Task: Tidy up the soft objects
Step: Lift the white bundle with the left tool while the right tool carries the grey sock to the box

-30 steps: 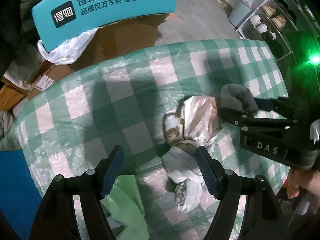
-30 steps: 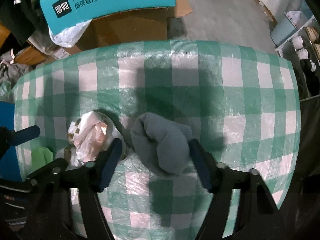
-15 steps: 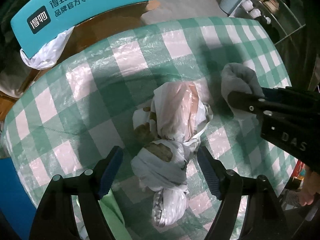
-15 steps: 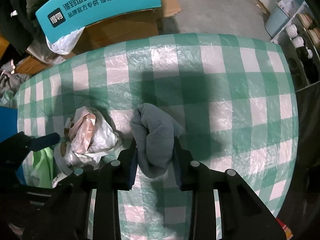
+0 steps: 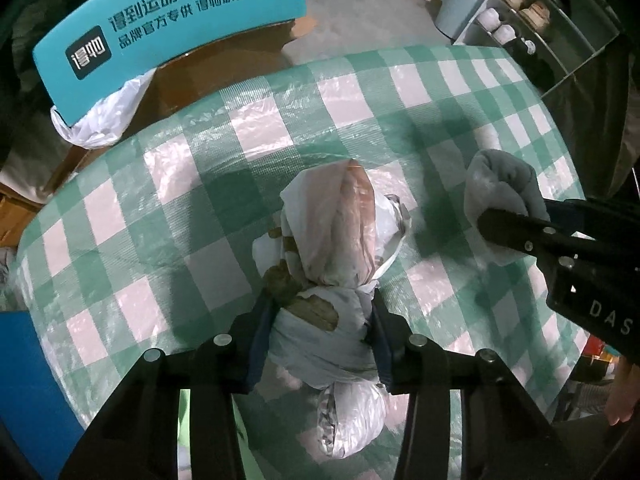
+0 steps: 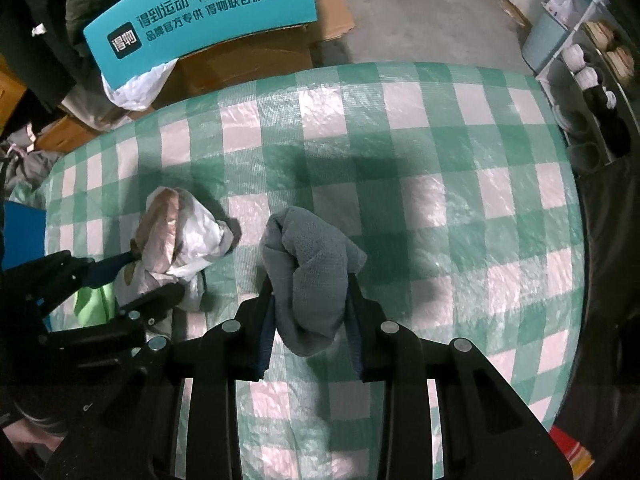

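Note:
My left gripper (image 5: pixel 320 332) is shut on a white and pink crumpled bundle (image 5: pixel 336 240) of cloth and plastic, which lies on the green checked tablecloth (image 5: pixel 180 216). My right gripper (image 6: pixel 312 312) is shut on a rolled grey cloth (image 6: pixel 312 268) and holds it just above the tablecloth (image 6: pixel 440 184). In the left wrist view the grey cloth (image 5: pixel 500 192) sits to the right of the bundle, pinched by the right gripper (image 5: pixel 516 228). In the right wrist view the bundle (image 6: pixel 176 236) is at the left, with the left gripper (image 6: pixel 136 276) on it.
A light green cloth (image 6: pixel 94 304) lies under the left gripper at the table's left edge. A teal sign (image 5: pixel 172 28) and cardboard boxes (image 6: pixel 248 60) stand beyond the far edge. A shelf with shoes (image 5: pixel 520 4) is at the far right.
My left gripper moved forward over the bundle and closed on it. My right gripper closed on the grey cloth and lifted it slightly.

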Motion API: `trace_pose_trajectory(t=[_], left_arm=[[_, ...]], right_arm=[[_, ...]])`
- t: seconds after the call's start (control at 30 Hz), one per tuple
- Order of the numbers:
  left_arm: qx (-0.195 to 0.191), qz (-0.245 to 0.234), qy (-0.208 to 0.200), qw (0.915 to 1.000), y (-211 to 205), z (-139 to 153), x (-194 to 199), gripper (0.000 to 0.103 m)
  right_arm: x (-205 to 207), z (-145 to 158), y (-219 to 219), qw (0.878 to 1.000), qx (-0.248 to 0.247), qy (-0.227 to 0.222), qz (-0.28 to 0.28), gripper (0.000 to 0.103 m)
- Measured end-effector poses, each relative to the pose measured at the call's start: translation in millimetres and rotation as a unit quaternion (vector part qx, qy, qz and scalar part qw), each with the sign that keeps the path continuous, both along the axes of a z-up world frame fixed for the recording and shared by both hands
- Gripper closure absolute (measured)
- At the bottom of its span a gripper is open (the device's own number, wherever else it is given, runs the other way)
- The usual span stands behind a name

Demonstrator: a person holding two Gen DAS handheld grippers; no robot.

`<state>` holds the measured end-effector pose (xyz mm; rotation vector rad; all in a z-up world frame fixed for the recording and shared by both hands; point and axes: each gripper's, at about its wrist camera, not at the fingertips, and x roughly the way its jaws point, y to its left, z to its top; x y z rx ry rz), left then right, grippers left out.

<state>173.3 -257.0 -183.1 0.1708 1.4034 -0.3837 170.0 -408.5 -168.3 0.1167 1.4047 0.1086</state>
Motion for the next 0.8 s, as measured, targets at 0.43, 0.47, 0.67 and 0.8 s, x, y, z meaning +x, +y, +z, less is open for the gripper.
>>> trace_pose_trajectory(t=[0.43, 0.47, 0.67, 0.8], left_arm=[[0.021, -0.007, -0.052, 0.9984, 11, 48, -26, 0.058], [0.025, -0.008, -0.057, 0.9981, 12, 52, -27, 0.058], [0.024, -0.003, -0.082, 0.9963, 17, 84, -42, 0.058], [0.024, 0.002, -0.103, 0.9944, 23, 105, -52, 0.058]], right_arm=[[-19, 43, 15, 0.999, -0.008, -0.039, 0.025, 0.074], [-20, 47, 17, 0.999, -0.008, -0.043, 0.028, 0.073], [-30, 70, 24, 0.997, -0.002, -0.063, 0.039, 0.073], [-38, 87, 32, 0.996, 0.003, -0.078, 0.048, 0.073]])
